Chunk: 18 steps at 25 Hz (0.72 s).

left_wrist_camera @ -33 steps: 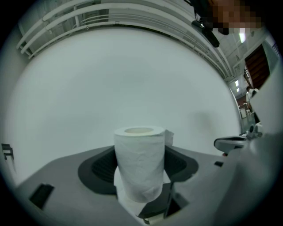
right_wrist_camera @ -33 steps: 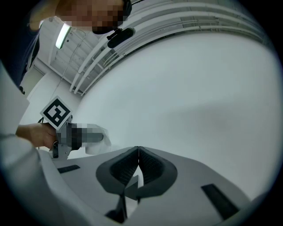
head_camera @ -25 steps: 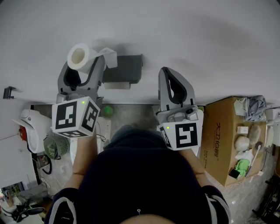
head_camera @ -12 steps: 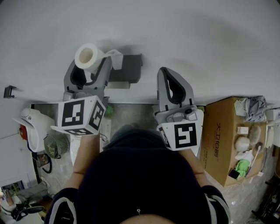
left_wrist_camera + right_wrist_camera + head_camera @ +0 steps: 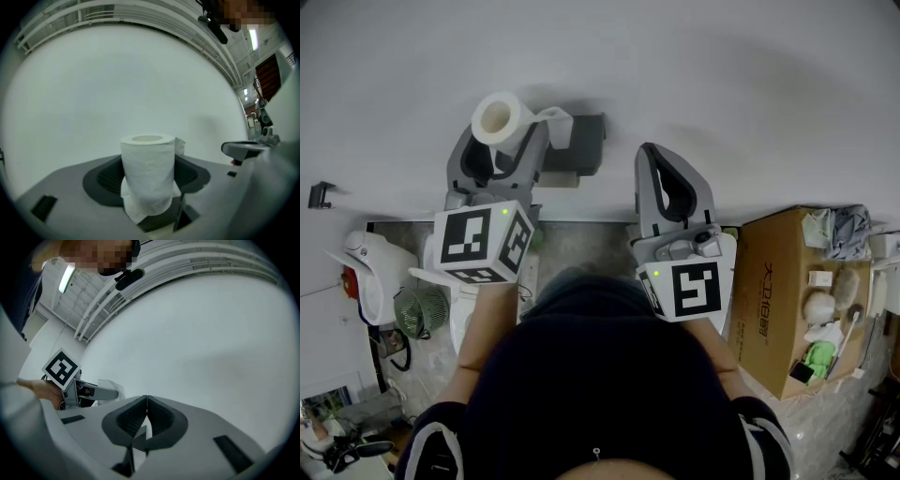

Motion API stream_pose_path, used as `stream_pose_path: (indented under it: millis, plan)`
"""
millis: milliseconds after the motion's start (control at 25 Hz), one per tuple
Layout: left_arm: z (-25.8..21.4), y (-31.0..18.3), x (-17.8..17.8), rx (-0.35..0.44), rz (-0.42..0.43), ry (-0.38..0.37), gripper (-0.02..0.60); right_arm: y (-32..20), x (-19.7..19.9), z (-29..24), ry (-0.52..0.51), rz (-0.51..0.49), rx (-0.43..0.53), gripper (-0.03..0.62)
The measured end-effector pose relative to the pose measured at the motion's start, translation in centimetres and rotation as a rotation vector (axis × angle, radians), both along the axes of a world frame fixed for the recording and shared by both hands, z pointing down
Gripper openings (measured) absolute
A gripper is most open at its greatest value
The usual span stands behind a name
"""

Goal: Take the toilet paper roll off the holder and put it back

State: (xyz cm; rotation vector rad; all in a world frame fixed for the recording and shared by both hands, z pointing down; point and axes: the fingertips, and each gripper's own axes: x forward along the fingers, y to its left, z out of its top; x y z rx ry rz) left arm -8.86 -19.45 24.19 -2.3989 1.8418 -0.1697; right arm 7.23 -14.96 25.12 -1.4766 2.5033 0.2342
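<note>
- Position change: across the last second the left gripper (image 5: 501, 141) has travelled rightward along the wall, carrying the toilet paper roll (image 5: 502, 116) closer to the dark holder (image 5: 583, 148).
- Present location of roll: off the holder, clamped between the left jaws and held up in front of the white wall, just left of the holder. The head view shows its core opening facing the camera. The left gripper view shows it standing upright between the jaws.
- Left tongs: clenched on the roll's flanks. The paper bulges slightly where the jaws press in, so the hold appears firm.
- Loose tail (image 5: 557, 125): a short flap of paper hangs off the roll's right side, now overlapping the holder's upper left corner in the head view. Whether it touches the holder cannot be determined.
- Right gripper (image 5: 657, 161): position unchanged over the interval, held right of the holder and clear of it. Its own view shows the jaws pressed together with nothing between them.
- Assessment: removal is complete, and the drift toward the holder indicates the return step is under way. The roll is not yet seated.
- Requirement for next step: the core likely needs aligning with the holder's bar. That bar is not clearly visible in any view, so the approach angle cannot be confirmed.
- Risk noted: the loose tail could snag or fold against the holder during insertion.
</note>
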Motion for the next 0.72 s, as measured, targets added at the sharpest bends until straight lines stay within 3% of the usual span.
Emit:
stream_pose_path:
  millis: [720]
  plan:
    - [1.7, -1.1, 1.1, -0.042, 0.027, -0.011, 0.305, -0.2, 0.2, 0.1, 0.009, 0.005, -0.003, 0.017]
